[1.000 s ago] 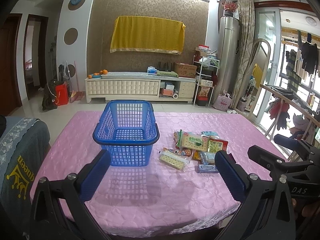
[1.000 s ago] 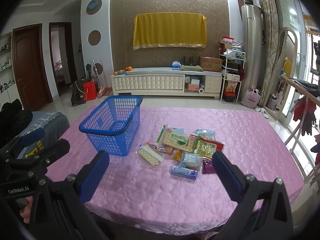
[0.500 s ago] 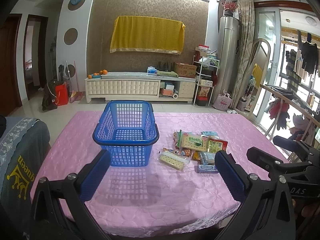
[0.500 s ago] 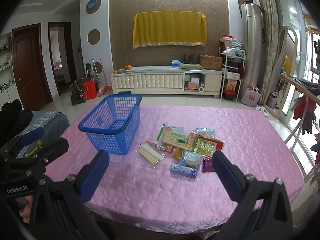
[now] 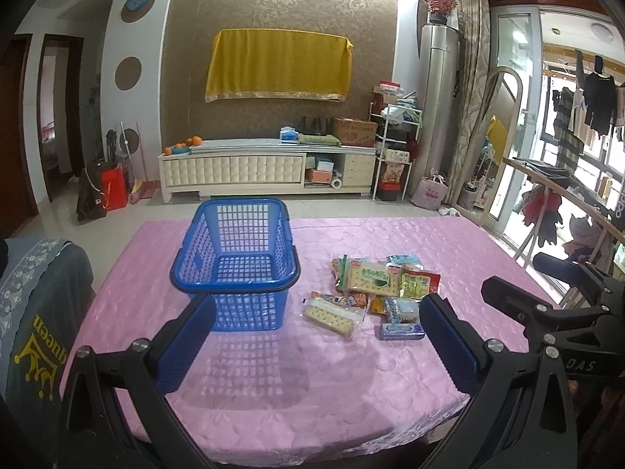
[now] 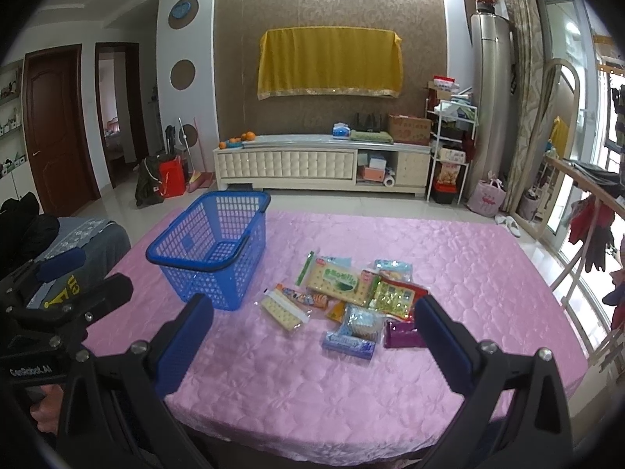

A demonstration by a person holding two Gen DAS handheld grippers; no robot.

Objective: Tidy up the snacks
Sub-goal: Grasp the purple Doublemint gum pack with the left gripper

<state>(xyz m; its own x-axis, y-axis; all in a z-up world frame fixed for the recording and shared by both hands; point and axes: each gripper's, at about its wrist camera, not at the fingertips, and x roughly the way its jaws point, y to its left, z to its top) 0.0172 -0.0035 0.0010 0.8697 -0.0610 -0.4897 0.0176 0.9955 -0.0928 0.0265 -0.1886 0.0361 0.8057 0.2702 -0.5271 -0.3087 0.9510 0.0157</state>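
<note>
An empty blue plastic basket (image 5: 234,269) stands on the pink table, also in the right wrist view (image 6: 213,250). Right of it lies a pile of snack packets (image 5: 375,293), also in the right wrist view (image 6: 351,297): a green-labelled cracker pack (image 6: 338,282), a clear cracker pack (image 6: 282,312), a blue bar (image 6: 349,344) and a purple packet (image 6: 402,334). My left gripper (image 5: 316,336) is open and empty above the near table part, facing the basket. My right gripper (image 6: 312,336) is open and empty, facing the pile.
The pink quilted tablecloth (image 5: 297,383) covers the table; its near edge is just below both grippers. A chair with a grey cover (image 5: 35,312) stands at the left. A TV cabinet (image 5: 269,172) lines the far wall. A drying rack (image 5: 566,211) stands at the right.
Both grippers have moved slightly forward toward the table; the basket and snacks look a little closer. Nothing on the table has moved.
</note>
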